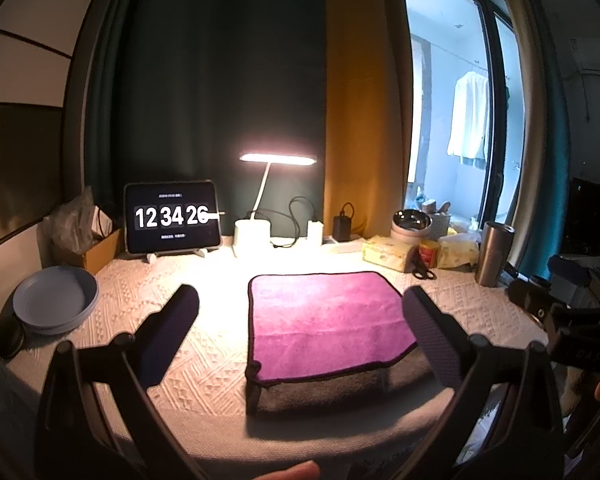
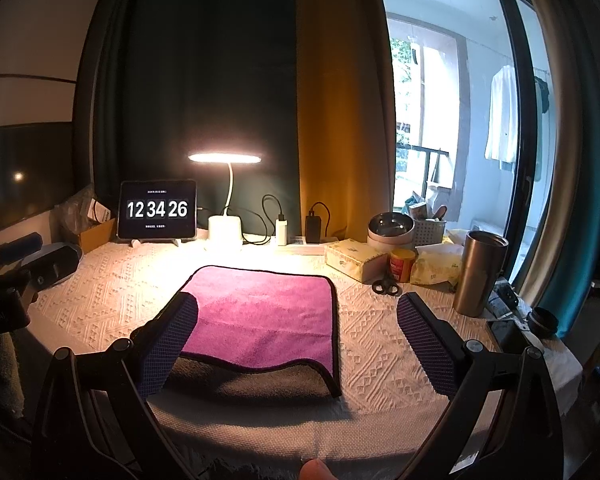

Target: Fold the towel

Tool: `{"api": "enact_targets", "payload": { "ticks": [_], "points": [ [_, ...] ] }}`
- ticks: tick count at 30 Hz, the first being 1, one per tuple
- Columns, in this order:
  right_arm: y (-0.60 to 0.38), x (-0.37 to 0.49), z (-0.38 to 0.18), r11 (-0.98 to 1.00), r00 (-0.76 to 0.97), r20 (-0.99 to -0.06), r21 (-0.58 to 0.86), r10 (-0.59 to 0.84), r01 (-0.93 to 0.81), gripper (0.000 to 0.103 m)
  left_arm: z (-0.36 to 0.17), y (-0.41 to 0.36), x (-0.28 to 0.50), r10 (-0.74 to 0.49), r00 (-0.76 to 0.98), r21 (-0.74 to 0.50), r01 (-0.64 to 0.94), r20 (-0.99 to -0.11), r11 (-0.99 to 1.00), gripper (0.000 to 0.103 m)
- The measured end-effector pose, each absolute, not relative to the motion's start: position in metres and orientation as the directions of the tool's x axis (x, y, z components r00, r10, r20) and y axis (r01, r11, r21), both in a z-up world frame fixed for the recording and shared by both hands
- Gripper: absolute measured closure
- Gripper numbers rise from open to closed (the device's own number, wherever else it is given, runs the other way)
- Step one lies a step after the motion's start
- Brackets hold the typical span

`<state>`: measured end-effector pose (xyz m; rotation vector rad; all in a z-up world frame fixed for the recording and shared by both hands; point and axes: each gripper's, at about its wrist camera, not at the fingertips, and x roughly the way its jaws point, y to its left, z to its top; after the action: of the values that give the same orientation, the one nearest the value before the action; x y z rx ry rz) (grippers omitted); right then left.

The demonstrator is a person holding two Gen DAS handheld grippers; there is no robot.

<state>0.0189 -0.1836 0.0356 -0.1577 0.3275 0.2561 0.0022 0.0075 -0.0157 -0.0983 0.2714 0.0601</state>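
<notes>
A purple towel (image 1: pixel 324 320) with a black hem lies folded on the white textured tablecloth; its grey underside shows along the near edge (image 1: pixel 324 392). It also shows in the right wrist view (image 2: pixel 260 316). My left gripper (image 1: pixel 300 320) is open and empty, held above the near part of the table, its right finger over the towel's right edge. My right gripper (image 2: pixel 300 328) is open and empty, its left finger over the towel's left edge. Neither touches the towel.
A tablet clock (image 1: pixel 172 216), a lit desk lamp (image 1: pixel 276 160) and chargers stand at the back. Blue plates (image 1: pixel 56 300) sit at the left. Tissue packs (image 2: pixel 354 258), a red can (image 2: pixel 402 264), scissors (image 2: pixel 386 286) and a steel tumbler (image 2: pixel 478 272) stand at the right.
</notes>
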Motion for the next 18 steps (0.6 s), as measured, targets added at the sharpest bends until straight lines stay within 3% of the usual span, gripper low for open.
{"api": "enact_targets", "payload": {
  "ticks": [18],
  "points": [
    [-0.188,0.052,0.009,0.95,0.861,-0.447,-0.069,0.243,-0.304,0.002,-0.048,0.012,0.044,0.047,0.913,-0.075,-0.084,-0.405,0.994,0.001]
  ]
}}
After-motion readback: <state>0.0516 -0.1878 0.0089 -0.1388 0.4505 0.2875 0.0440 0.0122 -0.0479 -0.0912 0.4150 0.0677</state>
